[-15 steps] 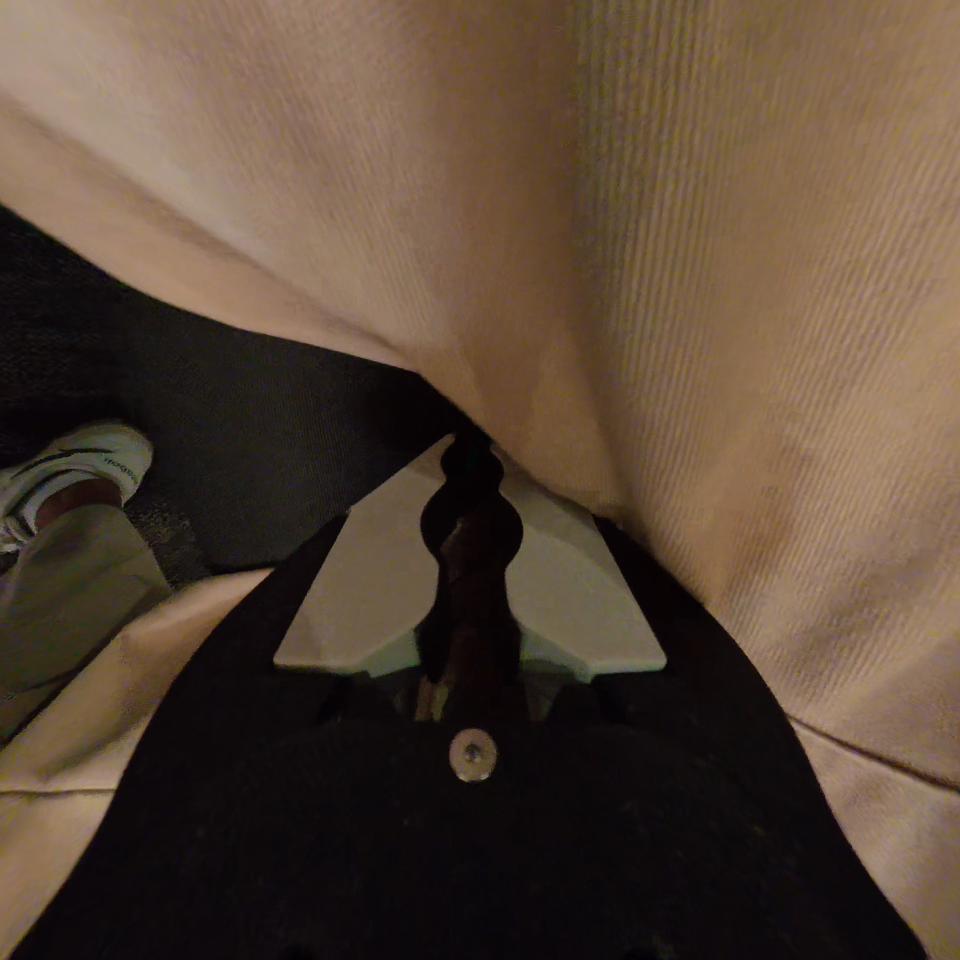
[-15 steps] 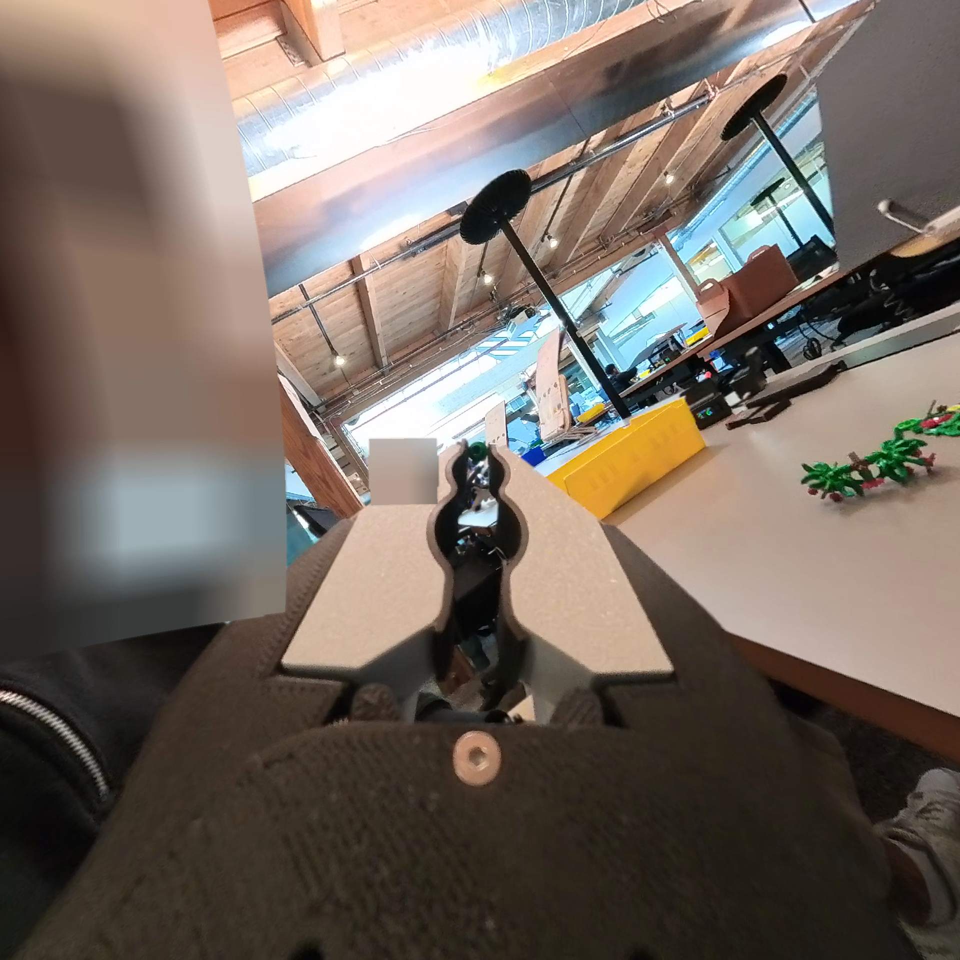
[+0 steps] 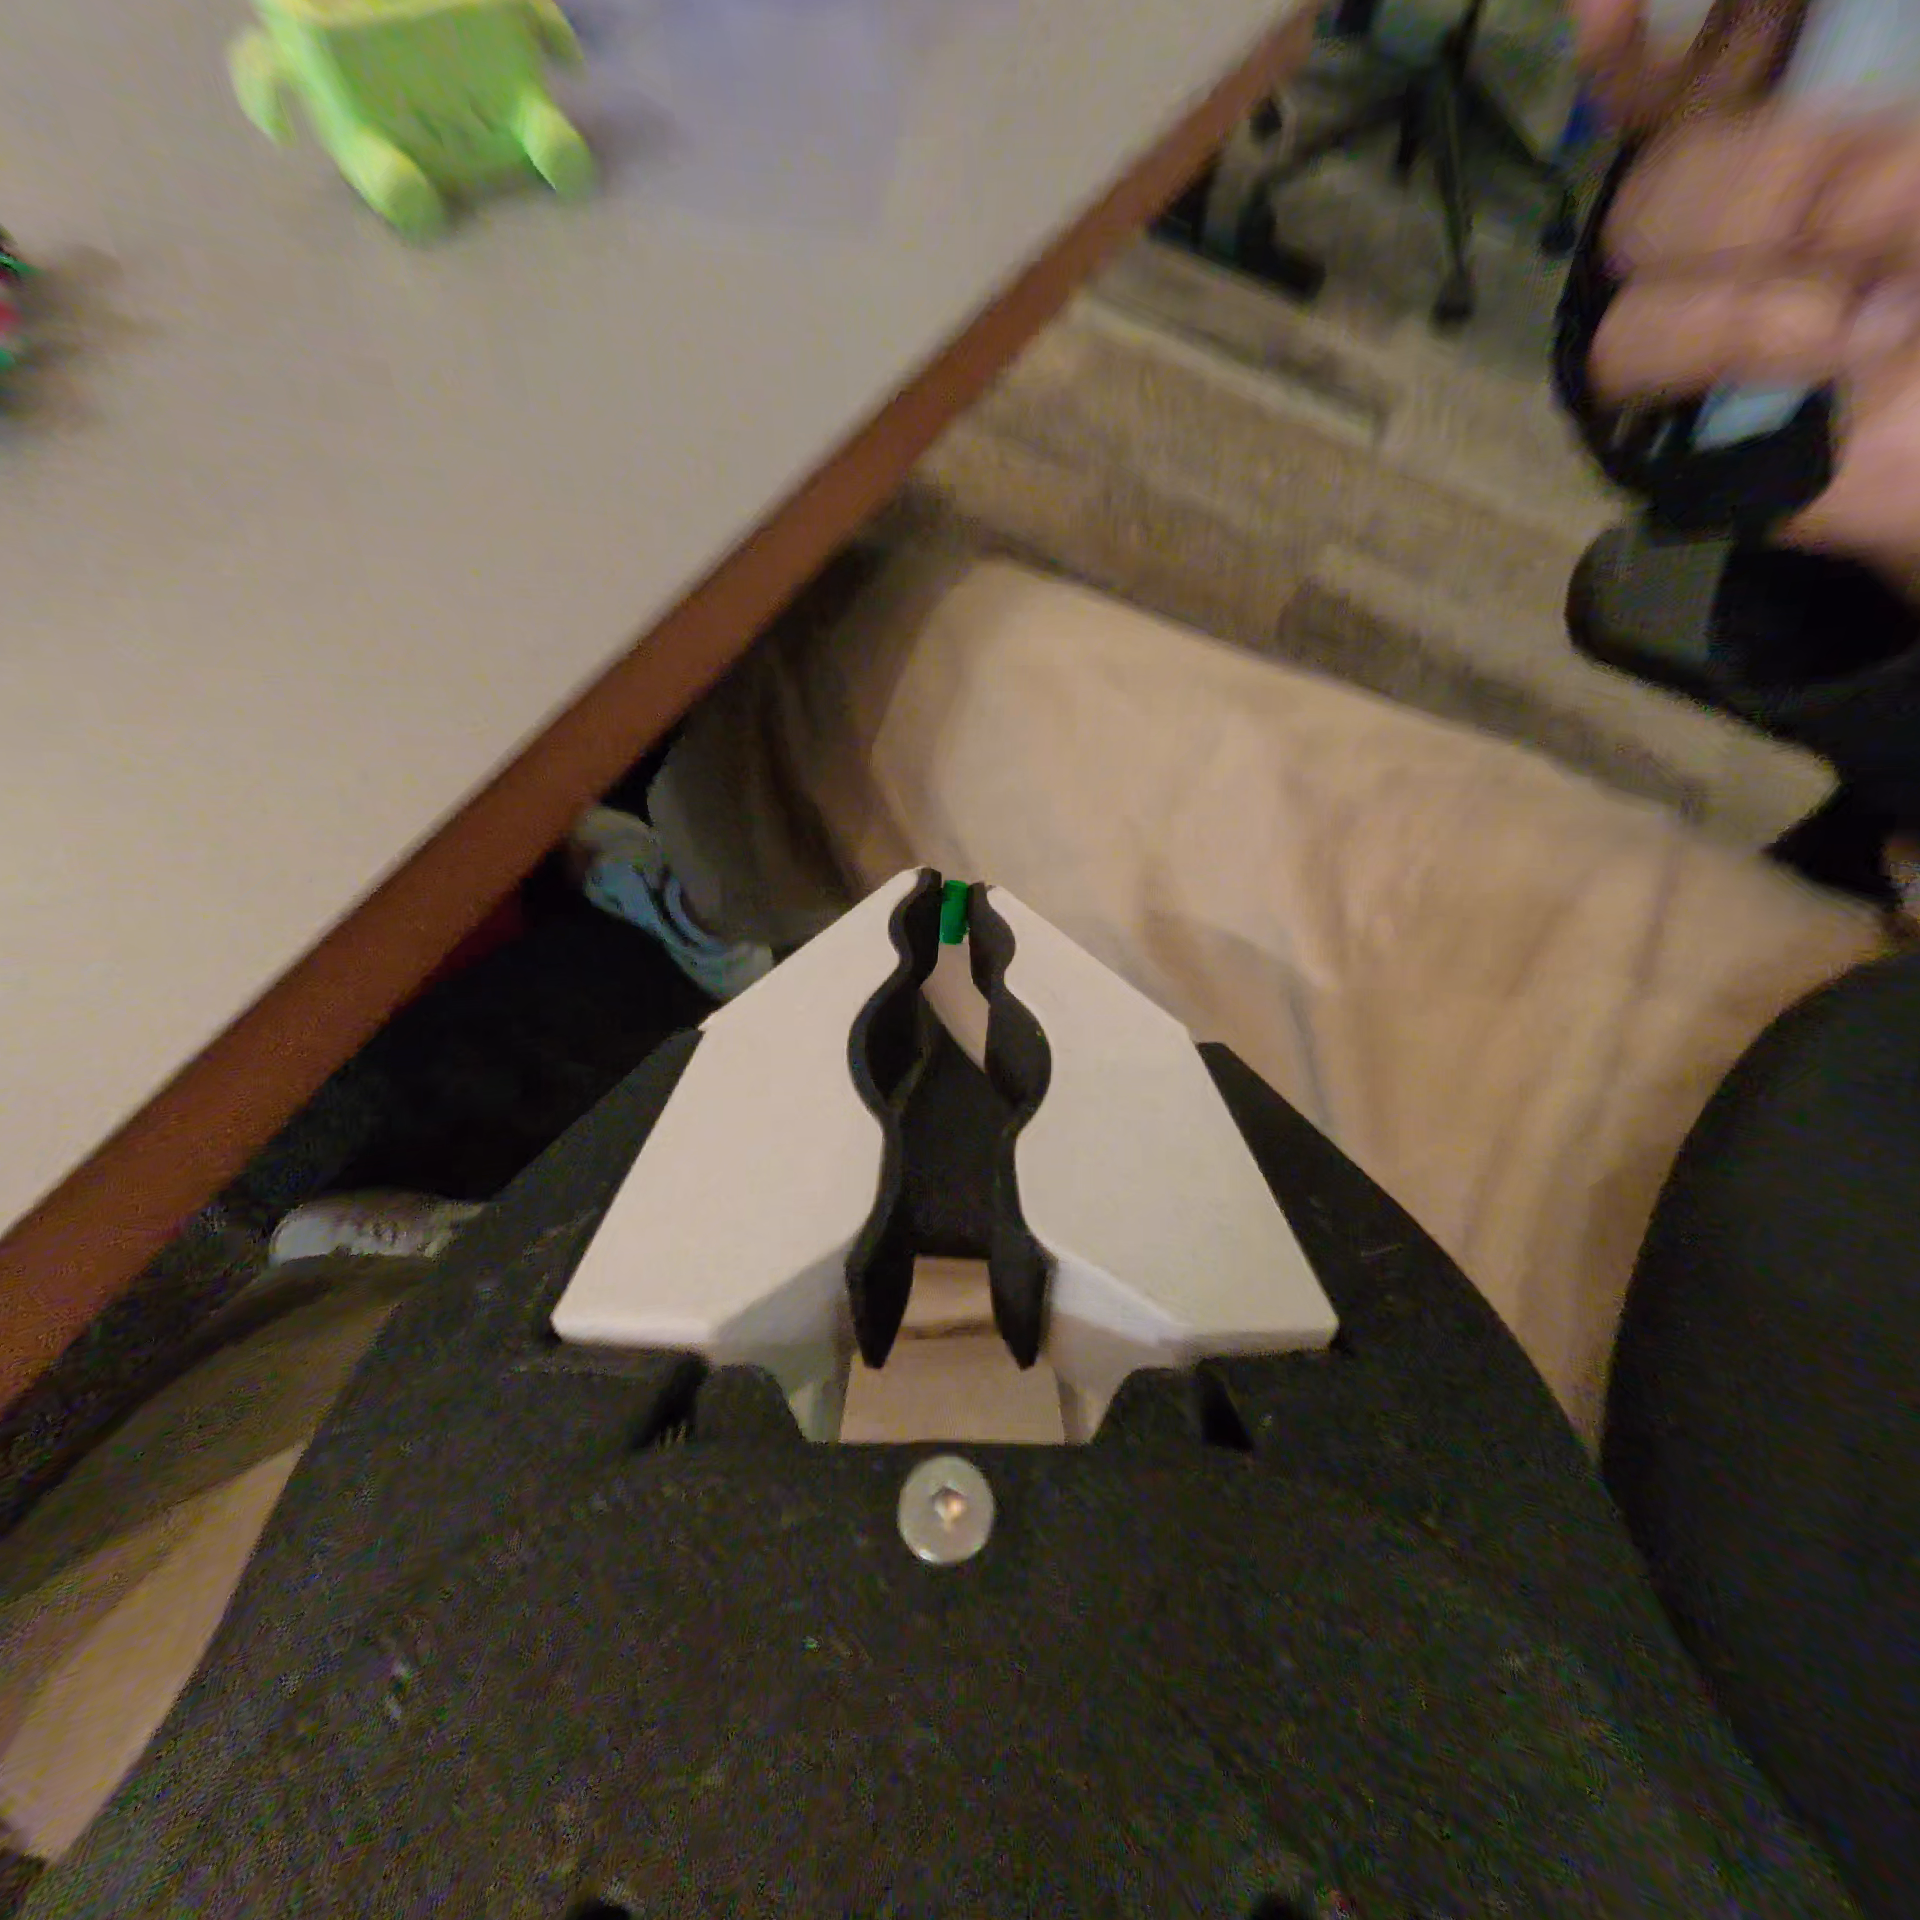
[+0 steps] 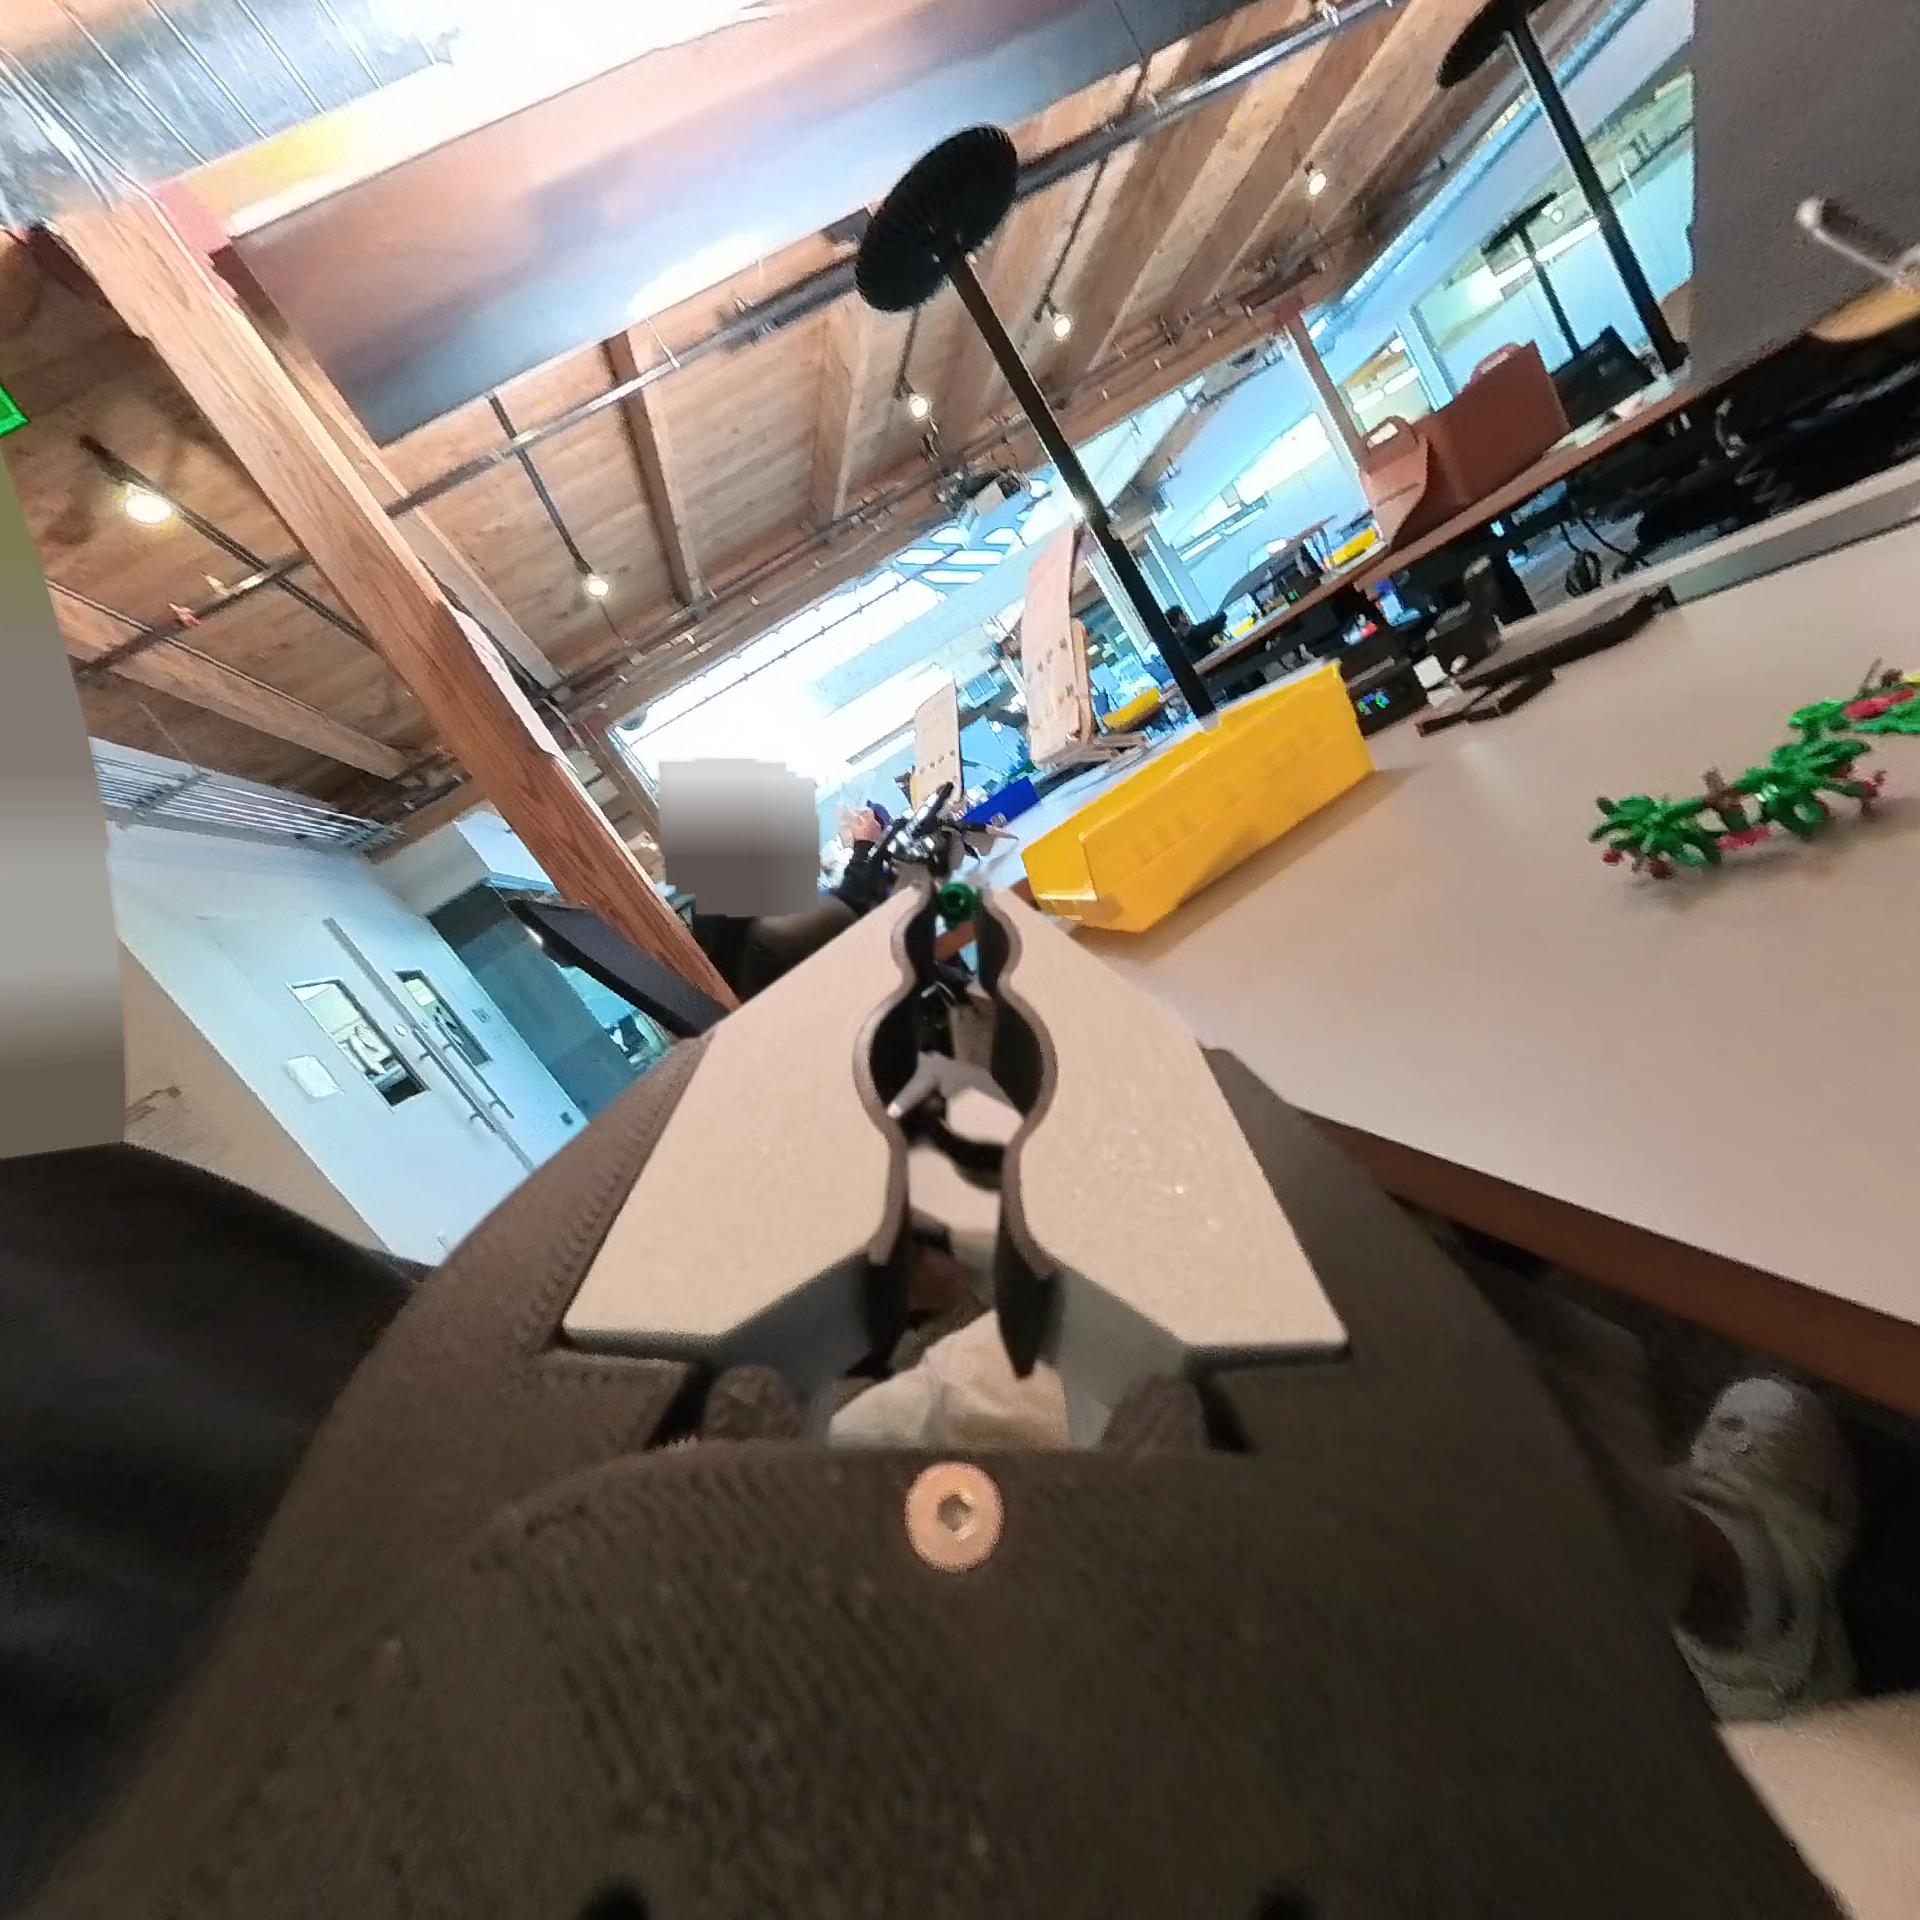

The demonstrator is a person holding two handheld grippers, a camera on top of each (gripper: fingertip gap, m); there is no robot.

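My left gripper (image 3: 948,896) is shut on a small green piece (image 3: 950,916) pinched at its fingertips. It hangs over a person's beige trouser leg (image 3: 1299,831), below the brown edge of the grey table (image 3: 312,520). My right gripper (image 4: 951,912) is shut on a small green studded piece (image 4: 955,900) at its tips. It is held in the air left of the table's (image 4: 1455,987) corner and points across the room. A blurred hand holding a dark device (image 3: 1745,312) shows at the upper right of the left wrist view.
A lime green toy figure (image 3: 416,104) stands on the table. A yellow bin (image 4: 1205,810) and green plastic sprigs (image 4: 1745,800) lie on it too. Shoes (image 3: 665,904) (image 4: 1766,1538) rest under the table. A person stands far off behind the right gripper. Tip to tip, the grippers are about 20 cm apart.
The left gripper has swung away from the beige cloth that filled its view and now faces the table edge and the leg. The right gripper has shifted only a little.
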